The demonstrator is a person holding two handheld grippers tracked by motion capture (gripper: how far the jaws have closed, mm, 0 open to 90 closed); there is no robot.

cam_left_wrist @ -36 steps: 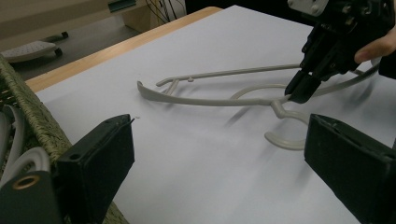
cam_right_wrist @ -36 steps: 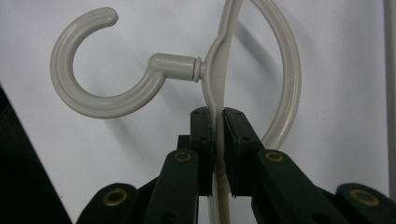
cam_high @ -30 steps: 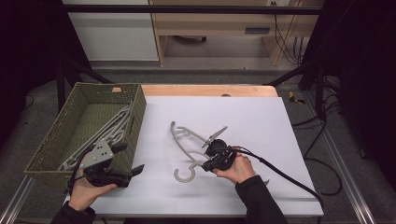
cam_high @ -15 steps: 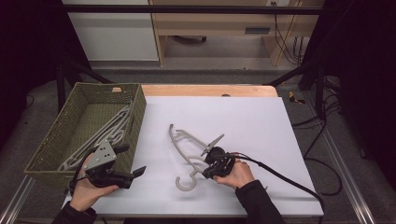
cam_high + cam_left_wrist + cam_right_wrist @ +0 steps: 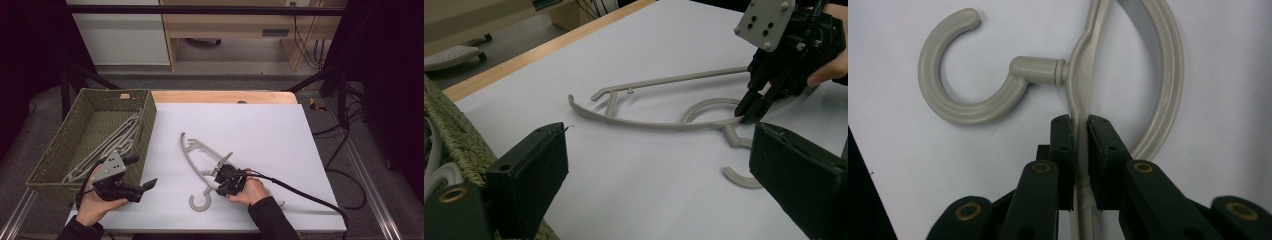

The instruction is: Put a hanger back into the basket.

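Since half a second ago, little has shifted: the left gripper (image 5: 135, 182) has stayed low at the table's near-left corner, and the right gripper (image 5: 223, 176) has kept its clamp on the grey hanger (image 5: 197, 155), which lies almost where it lay, its hook a touch nearer the front edge.

At the far left of the high view stands a green woven basket (image 5: 60, 150) on the table's left side, with more grey hangers (image 5: 112, 142) piled inside it. Just beside the basket's near corner, the person's left hand (image 5: 92, 202) holds the left gripper above the white table (image 5: 260, 125). Its jaws are spread wide with nothing between them; in the left gripper view the two black pads (image 5: 531, 172) frame bare tabletop, and the hanger (image 5: 649, 122) lies well ahead of them, apart from both.

Toward the middle, the hanger rests flat on the white surface, its long arm running away toward the table's centre and its hook (image 5: 200, 201) pointing to the near edge. The person's right hand (image 5: 252, 192) holds the right gripper at the hanger's neck. In the right gripper view the jaws are squeezed onto the hanger's thin bar (image 5: 1082, 130) just below where the hook (image 5: 963, 75) joins it, one pad touching each side, the hook curling off to the left.
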